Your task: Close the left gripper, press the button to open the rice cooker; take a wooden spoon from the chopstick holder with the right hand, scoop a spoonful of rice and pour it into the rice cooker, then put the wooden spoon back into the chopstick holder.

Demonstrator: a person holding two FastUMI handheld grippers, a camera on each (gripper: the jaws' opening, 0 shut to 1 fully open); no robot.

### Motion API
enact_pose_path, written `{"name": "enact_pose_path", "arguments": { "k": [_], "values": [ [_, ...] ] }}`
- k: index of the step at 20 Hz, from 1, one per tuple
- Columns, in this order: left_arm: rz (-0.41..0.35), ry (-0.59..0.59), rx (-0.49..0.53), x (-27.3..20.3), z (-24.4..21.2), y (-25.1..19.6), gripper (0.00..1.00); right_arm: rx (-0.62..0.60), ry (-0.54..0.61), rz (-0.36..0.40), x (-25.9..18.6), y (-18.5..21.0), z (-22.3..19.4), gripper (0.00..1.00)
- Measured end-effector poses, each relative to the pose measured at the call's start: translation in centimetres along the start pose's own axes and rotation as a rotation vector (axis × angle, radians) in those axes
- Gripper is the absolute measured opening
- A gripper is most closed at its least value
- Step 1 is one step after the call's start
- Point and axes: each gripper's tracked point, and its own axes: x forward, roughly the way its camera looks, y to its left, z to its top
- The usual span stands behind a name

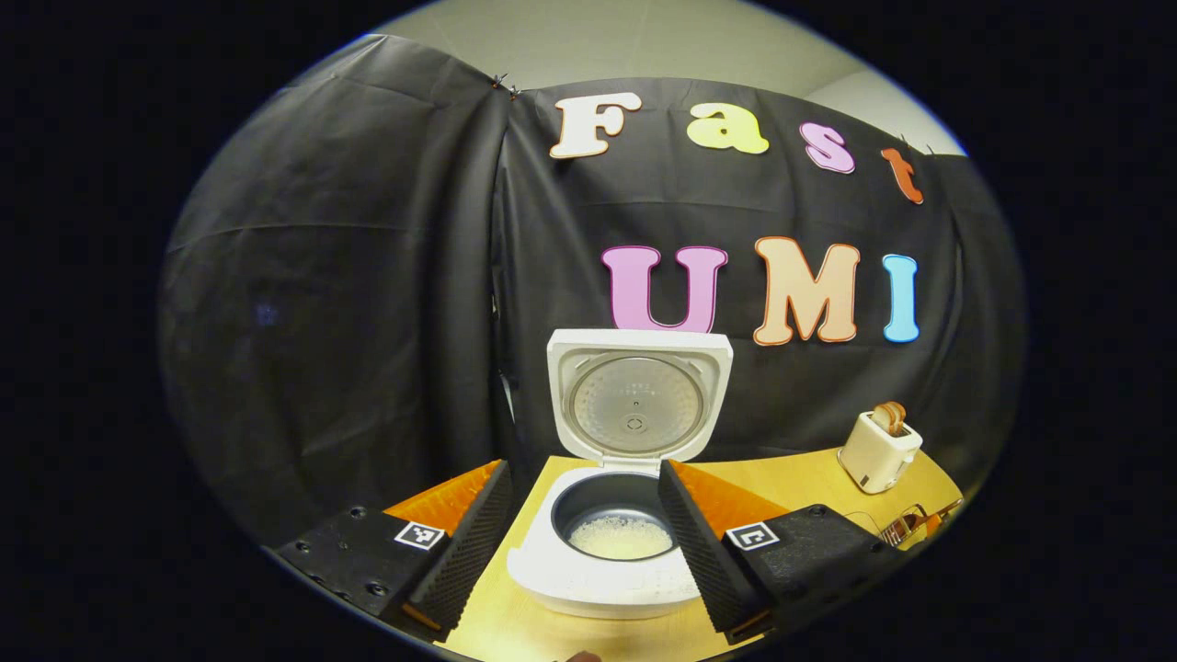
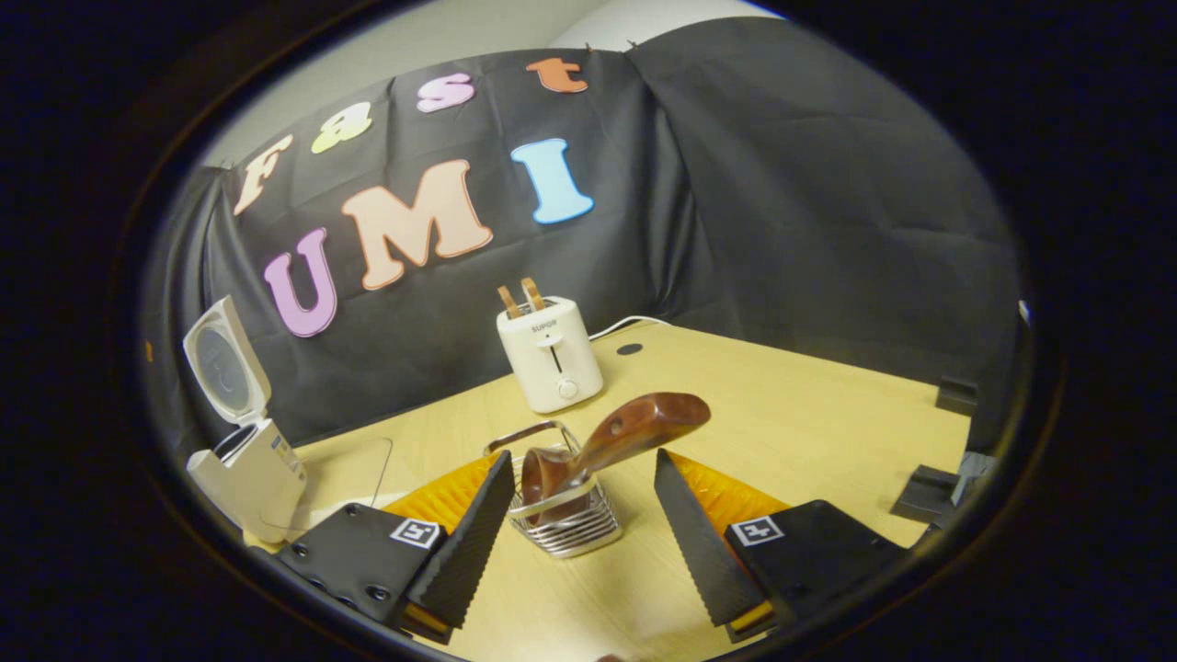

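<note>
The white rice cooker (image 1: 588,579) stands right in front of my left gripper (image 1: 586,466) with its lid (image 1: 639,400) swung up. A layer of white rice (image 1: 621,538) lies in the dark pot. The left fingers are open, one on each side of the pot, holding nothing. The wooden spoon (image 2: 634,428) rests tilted in the wire chopstick holder (image 2: 565,529), handle pointing up and right. My right gripper (image 2: 584,464) is open with the holder and spoon between its fingers, not touching. The cooker (image 2: 248,473) also stands far left in the right gripper view, lid (image 2: 225,354) raised.
A white toaster (image 2: 550,354) with two slices of bread stands at the back of the wooden table (image 2: 809,432); it is also the toaster (image 1: 878,449) at the right in the left gripper view. Black blocks (image 2: 929,492) sit at the table's right edge. A faint clear outline (image 2: 354,478) lies beside the cooker.
</note>
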Motion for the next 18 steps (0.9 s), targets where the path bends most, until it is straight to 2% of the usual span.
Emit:
{"name": "enact_pose_path", "arguments": {
  "k": [2, 5, 8, 10, 12, 18],
  "values": [
    [-0.012, 0.000, -0.005, -0.1, 0.1, -0.7, 0.94, 0.011, -0.020, -0.002, 1.3, -0.1, 0.6, 0.96],
    [-0.025, 0.014, -0.001, -0.1, -0.2, -1.8, 0.95, 0.045, -0.038, 0.001, 3.0, 0.1, 1.3, 0.74],
    [-0.051, 0.001, 0.010, -0.4, 0.4, -3.0, 0.95, 0.084, -0.012, -0.034, 4.2, -0.4, 1.1, 0.51],
    [-0.064, -0.009, 0.017, -0.5, 0.7, -3.7, 0.95, 0.097, -0.023, -0.030, 3.9, -0.1, 1.6, 0.36],
    [-0.073, -0.016, 0.016, -0.7, 0.9, -4.2, 0.94, 0.095, -0.032, -0.031, 4.3, 0.1, 2.0, 0.36],
    [-0.075, -0.014, 0.010, -0.4, 0.7, -4.4, 0.94, 0.079, -0.013, -0.003, 5.8, 1.7, 2.8, 0.27]
  ]
}}
